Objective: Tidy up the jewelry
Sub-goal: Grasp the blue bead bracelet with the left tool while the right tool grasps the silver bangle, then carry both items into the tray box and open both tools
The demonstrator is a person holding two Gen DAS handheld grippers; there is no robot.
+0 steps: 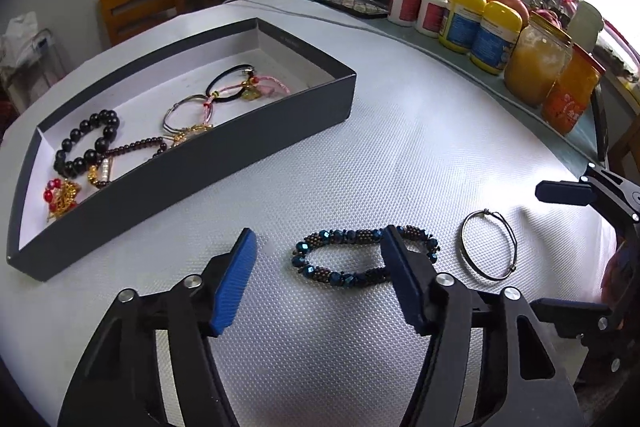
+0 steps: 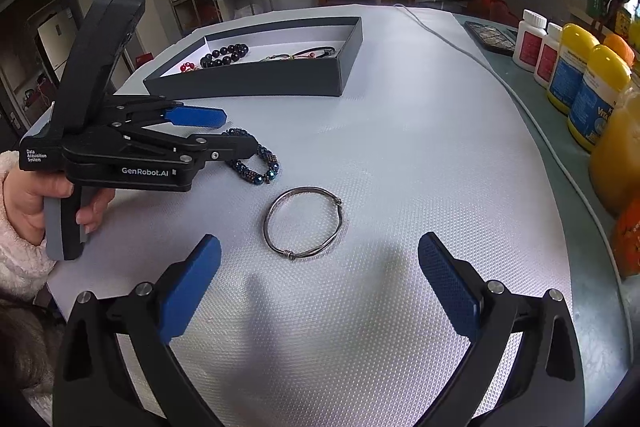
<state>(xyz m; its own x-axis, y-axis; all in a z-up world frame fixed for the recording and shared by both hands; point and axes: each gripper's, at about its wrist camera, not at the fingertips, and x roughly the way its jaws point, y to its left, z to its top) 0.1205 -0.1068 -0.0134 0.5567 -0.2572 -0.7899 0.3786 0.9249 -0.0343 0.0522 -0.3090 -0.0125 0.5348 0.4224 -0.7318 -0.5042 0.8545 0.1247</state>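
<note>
Risk, left wrist view: left gripper (image 1: 318,281) gapes wide, its right finger over the blue bead bracelet (image 1: 366,255), so closing may catch one strand only & drop it; box (image 1: 192,163) lies ahead-left. Right wrist view: right gripper (image 2: 319,285) wide, empty; wire bangle (image 2: 304,223) just ahead between fingers, thin & flat, pads may slide off; left gripper crowds left side.

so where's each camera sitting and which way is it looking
Left wrist view: rides the left tongs, open, looking along them at the blue beaded bracelet and dark grey open jewelry box; right tongs show at the edge.
Right wrist view: rides the right tongs, open, looking at the thin silver wire bangle; left tongs and the holding hand show.
Shared: bracelet, bangle, box, white textured mat.
</note>
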